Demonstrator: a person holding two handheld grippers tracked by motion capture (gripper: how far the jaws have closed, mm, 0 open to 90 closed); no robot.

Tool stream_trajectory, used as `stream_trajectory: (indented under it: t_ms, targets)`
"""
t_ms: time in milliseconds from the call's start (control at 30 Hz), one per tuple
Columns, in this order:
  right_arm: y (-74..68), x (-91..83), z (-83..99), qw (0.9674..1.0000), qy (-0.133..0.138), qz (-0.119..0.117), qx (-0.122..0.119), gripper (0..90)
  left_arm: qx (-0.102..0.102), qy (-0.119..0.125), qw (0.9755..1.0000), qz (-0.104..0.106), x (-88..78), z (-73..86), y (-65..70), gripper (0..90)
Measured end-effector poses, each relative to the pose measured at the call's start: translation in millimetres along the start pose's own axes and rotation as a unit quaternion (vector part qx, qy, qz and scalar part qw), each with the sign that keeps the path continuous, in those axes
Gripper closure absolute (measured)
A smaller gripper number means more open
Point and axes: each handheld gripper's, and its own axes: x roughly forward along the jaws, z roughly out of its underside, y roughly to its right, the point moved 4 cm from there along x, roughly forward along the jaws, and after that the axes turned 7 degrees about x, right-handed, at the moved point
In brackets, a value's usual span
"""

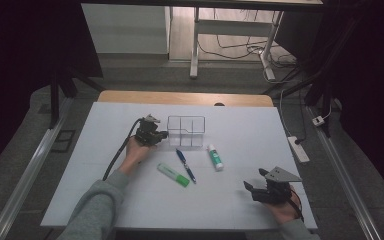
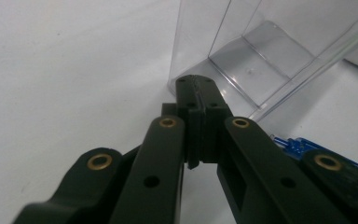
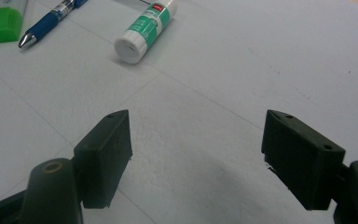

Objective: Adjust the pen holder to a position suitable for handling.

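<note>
Left gripper [image 1: 161,135]: I see it clenched with nothing between the pads, tips touching the organiser's left wall – centre of the high view
Clear organiser [image 1: 186,131]: upright, just above the blue pen [image 1: 185,165]
Right gripper [image 1: 255,180]: released; lower right, well apart from the glue stick [image 1: 215,157] and green highlighter [image 1: 173,175]

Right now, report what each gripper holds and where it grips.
Nothing is held. The left gripper is shut and empty beside the clear organizer; the right gripper is open above the table.
</note>
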Motion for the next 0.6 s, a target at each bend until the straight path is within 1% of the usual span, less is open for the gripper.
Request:
stream_trajectory:
  t_ms: [367,600]
  targets:
    - [0.0,-0.3,-0.1,1.0000,0.001,0.001,0.000,23.8,0.009,-0.001,0.9999,0.007,5.5,-5.3,6.8,88.8]
    - [0.1,-0.3,0.1,1.0000,0.001,0.001,0.001,23.9,0.010,0.002,0.9999,0.012,8.4,-7.4,9.1,88.7]
